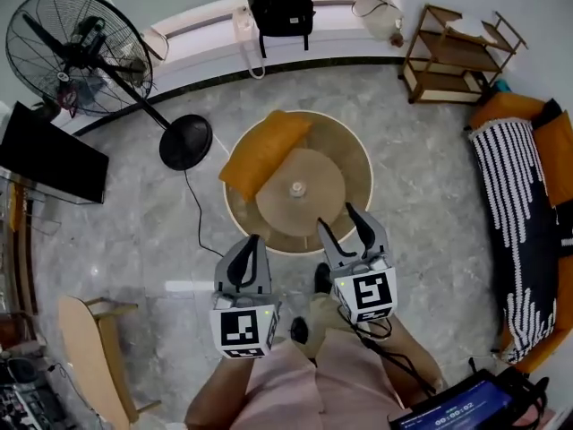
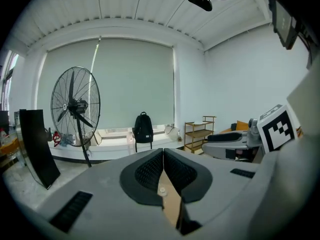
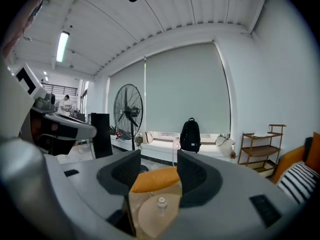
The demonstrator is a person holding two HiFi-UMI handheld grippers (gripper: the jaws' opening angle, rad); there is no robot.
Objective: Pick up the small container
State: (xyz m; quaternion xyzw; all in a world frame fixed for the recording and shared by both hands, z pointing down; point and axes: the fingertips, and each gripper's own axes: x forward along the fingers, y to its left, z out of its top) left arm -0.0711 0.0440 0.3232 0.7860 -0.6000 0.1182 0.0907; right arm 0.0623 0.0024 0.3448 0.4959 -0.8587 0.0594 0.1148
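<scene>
Two grippers: left gripper [image 1: 254,242] jaws together; right gripper [image 1: 337,216] apart, facing small container [image 1: 296,188].

Small container [image 1: 296,188] on round table [image 1: 354,164], cushion [image 1: 265,153] at its left

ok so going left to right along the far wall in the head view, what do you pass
standing fan → black backpack → white bag → wooden shelf
</scene>
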